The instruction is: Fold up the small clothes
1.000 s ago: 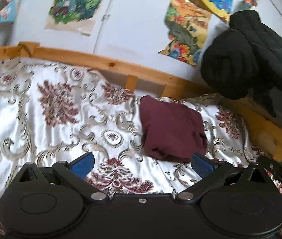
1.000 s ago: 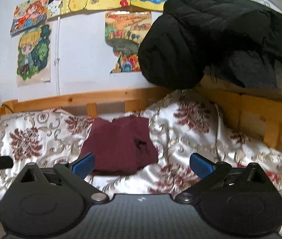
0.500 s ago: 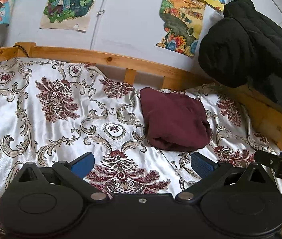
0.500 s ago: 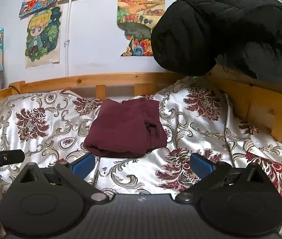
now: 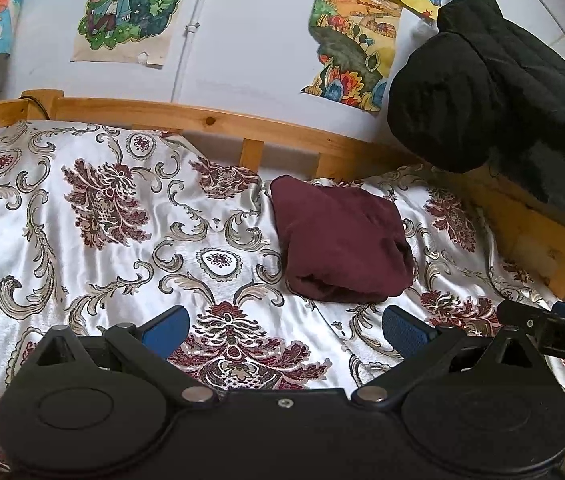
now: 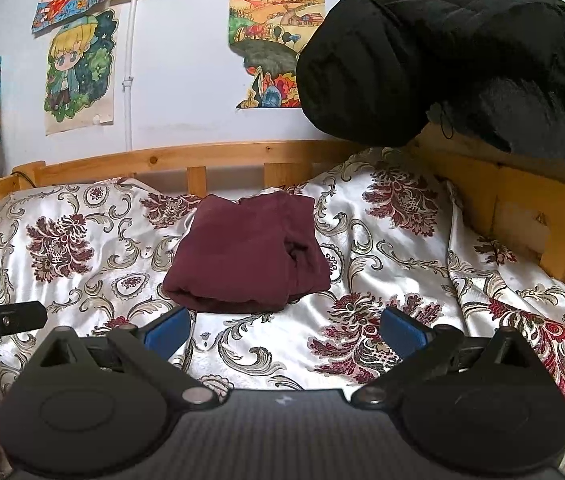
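While both tools hang above the bedspread (image 5: 94, 240), neither has hold of anything. Left gripper (image 5: 286, 328): blue pads spread wide, bare patterned cloth showing between them. Right gripper (image 6: 284, 330): pads equally wide apart, nothing between them. The maroon garment (image 6: 242, 256) lies folded into a compact bundle on the bedspread, ahead of both tools and touched by neither — its thick rolled edge faces the cameras, one side looser and creased. It sits near the wooden bed rail (image 6: 186, 158) along the wall. A black padded jacket (image 6: 422, 48) hangs over the frame's corner. Drawings (image 5: 122, 8) are stuck to the wall.
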`<state>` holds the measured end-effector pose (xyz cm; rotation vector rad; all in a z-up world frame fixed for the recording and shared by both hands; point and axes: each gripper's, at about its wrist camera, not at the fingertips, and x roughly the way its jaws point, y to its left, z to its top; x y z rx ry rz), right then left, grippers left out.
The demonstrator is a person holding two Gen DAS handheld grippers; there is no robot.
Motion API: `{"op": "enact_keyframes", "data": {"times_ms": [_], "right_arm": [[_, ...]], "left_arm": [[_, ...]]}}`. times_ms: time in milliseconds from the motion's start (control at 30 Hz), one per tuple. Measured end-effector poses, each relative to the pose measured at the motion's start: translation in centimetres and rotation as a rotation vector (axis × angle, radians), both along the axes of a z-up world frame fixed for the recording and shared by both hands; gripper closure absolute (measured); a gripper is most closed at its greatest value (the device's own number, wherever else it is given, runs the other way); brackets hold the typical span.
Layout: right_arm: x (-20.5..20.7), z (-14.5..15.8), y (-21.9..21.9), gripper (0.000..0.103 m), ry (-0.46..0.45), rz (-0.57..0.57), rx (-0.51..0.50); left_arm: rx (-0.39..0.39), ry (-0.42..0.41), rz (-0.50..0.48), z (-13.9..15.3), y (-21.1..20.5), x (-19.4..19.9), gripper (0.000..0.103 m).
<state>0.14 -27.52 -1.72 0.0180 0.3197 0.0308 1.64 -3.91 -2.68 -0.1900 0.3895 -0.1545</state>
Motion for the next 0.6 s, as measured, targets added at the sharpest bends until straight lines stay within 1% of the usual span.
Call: {"op": "enact_keyframes", "data": {"times_ms": [600], "right_arm": [[0.14, -0.25, -0.19, 0.0, 0.009, -0.002, -0.001]], "left_arm": [[-0.003, 0.002, 0.001, 0.09, -0.13, -0.02, 0.001]]}}
